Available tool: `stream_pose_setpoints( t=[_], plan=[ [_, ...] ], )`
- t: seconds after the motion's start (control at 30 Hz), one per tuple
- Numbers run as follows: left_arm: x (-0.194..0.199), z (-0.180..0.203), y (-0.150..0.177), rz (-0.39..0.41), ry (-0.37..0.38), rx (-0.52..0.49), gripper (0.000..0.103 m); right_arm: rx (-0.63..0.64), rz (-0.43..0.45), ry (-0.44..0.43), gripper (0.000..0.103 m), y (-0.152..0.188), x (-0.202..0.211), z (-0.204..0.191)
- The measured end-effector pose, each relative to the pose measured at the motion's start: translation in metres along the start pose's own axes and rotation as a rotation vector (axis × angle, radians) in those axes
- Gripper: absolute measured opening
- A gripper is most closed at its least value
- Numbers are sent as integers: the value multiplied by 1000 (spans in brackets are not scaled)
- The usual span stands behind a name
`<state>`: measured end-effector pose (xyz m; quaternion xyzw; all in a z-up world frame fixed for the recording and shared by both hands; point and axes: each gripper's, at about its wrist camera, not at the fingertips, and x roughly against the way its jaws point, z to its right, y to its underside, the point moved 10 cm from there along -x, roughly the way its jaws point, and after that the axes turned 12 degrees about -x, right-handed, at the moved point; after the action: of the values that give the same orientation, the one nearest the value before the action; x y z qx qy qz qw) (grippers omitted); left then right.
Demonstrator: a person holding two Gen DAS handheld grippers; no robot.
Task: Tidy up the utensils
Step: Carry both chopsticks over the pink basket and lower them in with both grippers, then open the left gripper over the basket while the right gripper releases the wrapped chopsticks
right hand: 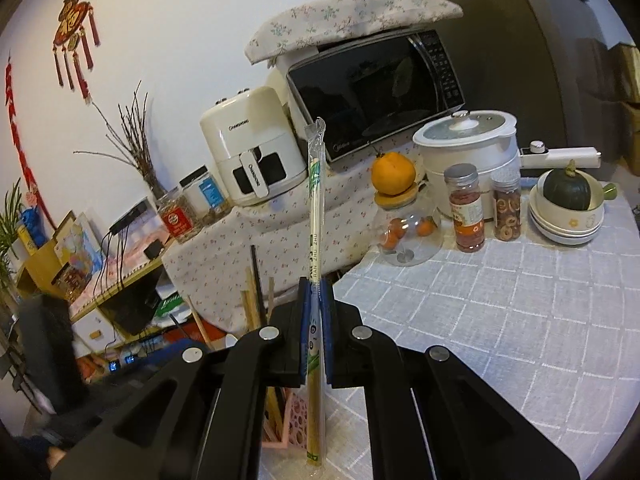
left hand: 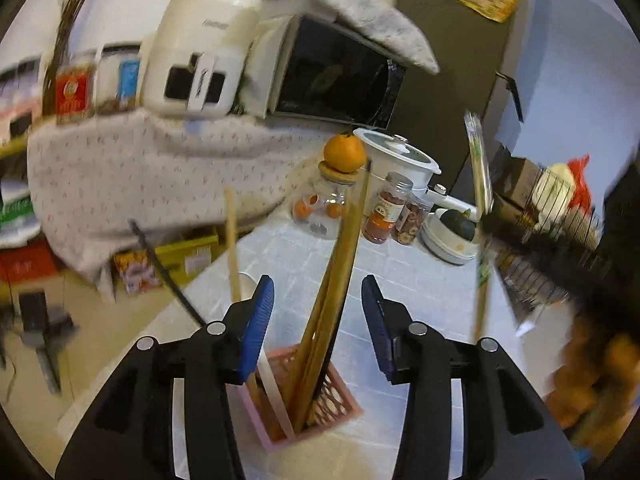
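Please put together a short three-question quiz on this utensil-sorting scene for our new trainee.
1. True or false: the right gripper is shut on a wrapped pair of chopsticks.
2. Multiple choice: what do the wooden chopsticks between the left gripper's open fingers stand in? A) a glass jar B) the pink basket C) a bowl
3. Fill in: the fruit resting on the lid of the glass jar is an ____.

Key:
1. True; the wrapped pair stands upright, clamped between the pads.
2. B; the fingers stand apart on either side and do not press on the chopsticks.
3. Orange.
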<state>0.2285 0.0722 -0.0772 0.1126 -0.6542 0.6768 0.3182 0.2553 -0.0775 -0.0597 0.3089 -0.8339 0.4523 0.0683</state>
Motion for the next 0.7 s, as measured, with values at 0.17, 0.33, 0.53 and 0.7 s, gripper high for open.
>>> stream_pose_setpoints(
  t=[0.17,0.33,0.53,0.7],
  plan=[
    [29,-24,-15,-99,-11,45,62,41,61,17,6,10,-6,-22],
    [32,-56,-7,-169,9,155,64,9,123,-1,6,28,-15,-41],
    [14,-73,16,-293,29,231,67,-43,204,9,6,51,-34,-48],
    [8,-85,31,-363,69,322,71,1,260,61,6,68,-42,-50]
  ],
)
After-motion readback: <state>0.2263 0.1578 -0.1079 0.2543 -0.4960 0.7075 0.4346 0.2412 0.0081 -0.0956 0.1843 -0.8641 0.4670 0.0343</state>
